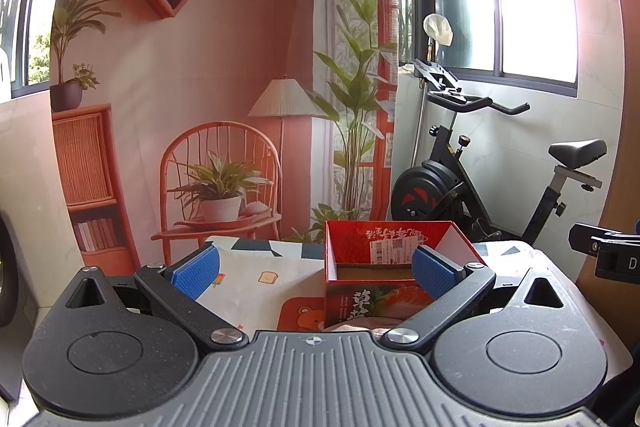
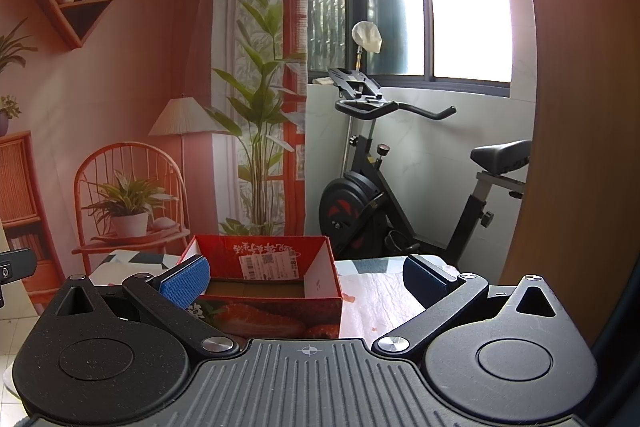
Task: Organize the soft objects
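A red cardboard box [image 1: 384, 267] with strawberry print stands open on the table; its inside looks empty. It also shows in the right wrist view [image 2: 264, 283]. My left gripper [image 1: 315, 273] is open and empty, its right blue pad in front of the box. My right gripper [image 2: 306, 279] is open and empty, with the box between its fingers and a little ahead. A beige soft object [image 1: 360, 327] peeks out just under the left gripper, in front of the box; its shape is hidden.
The table carries a patterned cloth [image 1: 256, 267] with toast and bear prints. An exercise bike [image 1: 472, 179] stands behind the table on the right. A printed backdrop [image 1: 200, 87] hangs behind. The other gripper's body [image 1: 608, 251] shows at the right edge.
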